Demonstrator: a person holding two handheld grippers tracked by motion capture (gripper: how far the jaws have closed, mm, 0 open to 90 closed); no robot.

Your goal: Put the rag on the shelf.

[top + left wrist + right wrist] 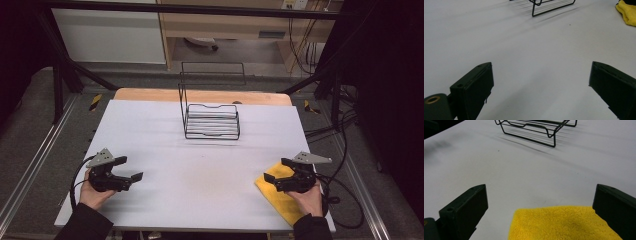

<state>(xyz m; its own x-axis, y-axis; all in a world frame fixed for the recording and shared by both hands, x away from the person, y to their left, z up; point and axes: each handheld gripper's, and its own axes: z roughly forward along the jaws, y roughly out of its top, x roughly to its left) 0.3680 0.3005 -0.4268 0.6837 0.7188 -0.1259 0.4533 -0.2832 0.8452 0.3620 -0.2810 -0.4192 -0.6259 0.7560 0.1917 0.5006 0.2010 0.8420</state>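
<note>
- Tongs first: your left tongs (129, 168) sit near the front left corner of the tabletop (165, 145), jaws spread wide with nothing between them.
- Seen from the left gripper view, those left tongs (541, 85) point across bare white surface, their two black jaws standing well apart.
- Your right tongs (274, 172) are near the front right corner, jaws gaping too, poised over the near-left edge of the yellow cloth (280, 197).
- From the right gripper view, the right tongs (540, 206) frame the cloth (561, 223): its fuzzy edge lies between the jaws, but neither jaw presses on it.
- That cloth lies flat on the tabletop at the front right, partly under your right hand (311, 197), and it peeks into the top right corner of the left gripper view (627, 11).
- Your left hand (92, 192) holds its tool low at the front edge, well apart from the cloth.
- Farther back, around the middle of the tabletop, stands a black wire rack (211, 120), empty, with its tall back frame upright.
- You see the rack's front corner in the left gripper view (554, 6) and its front rail in the right gripper view (534, 130).
</note>
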